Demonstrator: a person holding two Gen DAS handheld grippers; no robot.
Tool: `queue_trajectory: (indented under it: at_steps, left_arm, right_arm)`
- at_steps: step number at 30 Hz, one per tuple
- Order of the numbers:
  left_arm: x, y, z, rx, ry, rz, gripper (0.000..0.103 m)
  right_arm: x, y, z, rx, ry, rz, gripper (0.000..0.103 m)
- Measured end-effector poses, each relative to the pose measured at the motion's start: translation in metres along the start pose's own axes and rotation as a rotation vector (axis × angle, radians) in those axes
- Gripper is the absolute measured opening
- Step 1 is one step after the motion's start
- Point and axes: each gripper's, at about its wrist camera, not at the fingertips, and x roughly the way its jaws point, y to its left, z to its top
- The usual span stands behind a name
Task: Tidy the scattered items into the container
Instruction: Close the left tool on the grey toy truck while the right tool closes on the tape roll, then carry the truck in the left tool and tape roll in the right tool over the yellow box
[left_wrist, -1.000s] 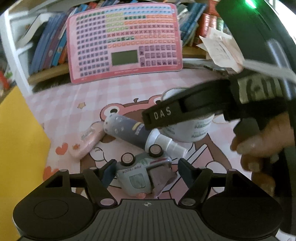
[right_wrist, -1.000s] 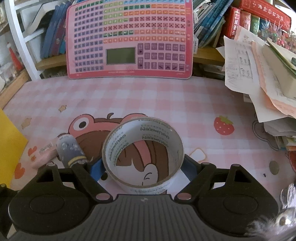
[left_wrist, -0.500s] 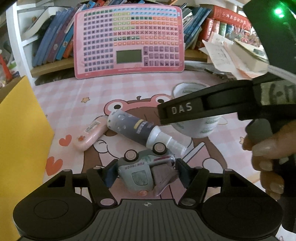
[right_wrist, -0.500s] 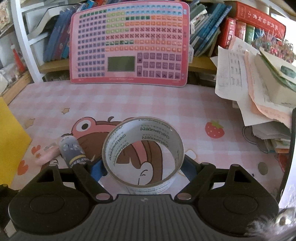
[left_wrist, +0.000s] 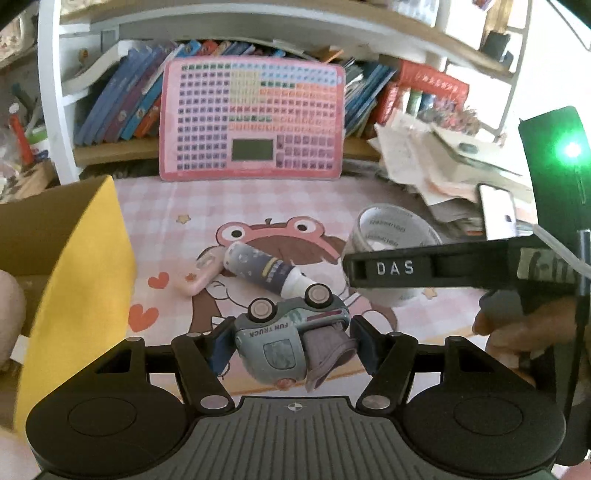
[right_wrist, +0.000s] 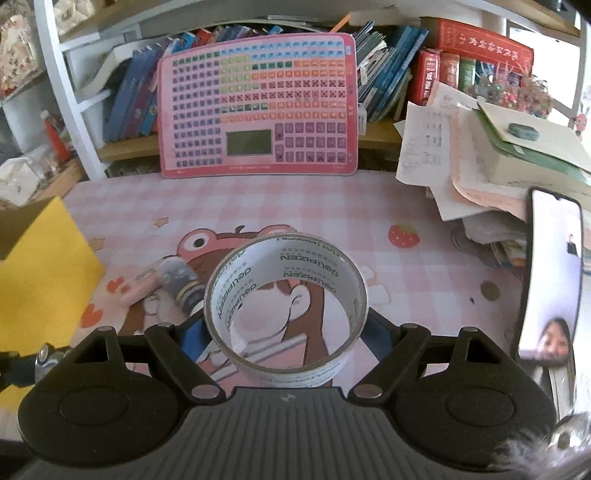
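Note:
My left gripper (left_wrist: 290, 338) is shut on a pale blue toy truck (left_wrist: 284, 339) that lies on its side, wheels up, lifted off the mat. My right gripper (right_wrist: 286, 332) is shut on a clear tape roll (right_wrist: 286, 314), held upright with its hole facing me; the same tape roll (left_wrist: 391, 236) and the right gripper's black body show at the right of the left wrist view. A grey spray bottle (left_wrist: 266, 267) and a pink eraser-like piece (left_wrist: 197, 277) lie on the pink mat. The yellow cardboard box (left_wrist: 79, 266) stands open at the left.
A pink keyboard-like board (right_wrist: 258, 103) leans against a bookshelf at the back. A pile of papers (right_wrist: 480, 166) and a phone (right_wrist: 550, 273) crowd the right side. A hand (left_wrist: 528, 332) holds the right gripper's handle.
Both grippers have risen and drawn back with the truck and the tape roll in them. The left jaws closed onto the truck early on. More of the yellow box shows at the left.

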Motion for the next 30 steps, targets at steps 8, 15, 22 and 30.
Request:
queue_trajectory:
  at_steps: [8,15,22,30]
  left_arm:
    - [-0.035,0.002,-0.017,0.087,-0.030,-0.017,0.066]
    - [-0.072,0.019,-0.040,0.128,-0.052,-0.047,0.066]
    - [-0.114,0.045,-0.060,0.151,-0.055,-0.118,0.066]
    - [-0.153,0.081,-0.083,0.113,-0.052,-0.154,0.066]
  right_arm:
    - [-0.037,0.020,-0.016,-0.045,-0.013,-0.021,0.082]
    - [-0.066,0.038,-0.040,-0.029,0.000,-0.056,0.082]
    - [-0.093,0.063,-0.077,0.004,0.031,-0.070,0.082]
    - [-0.134,0.101,-0.111,0.003,0.033,-0.063,0.082]
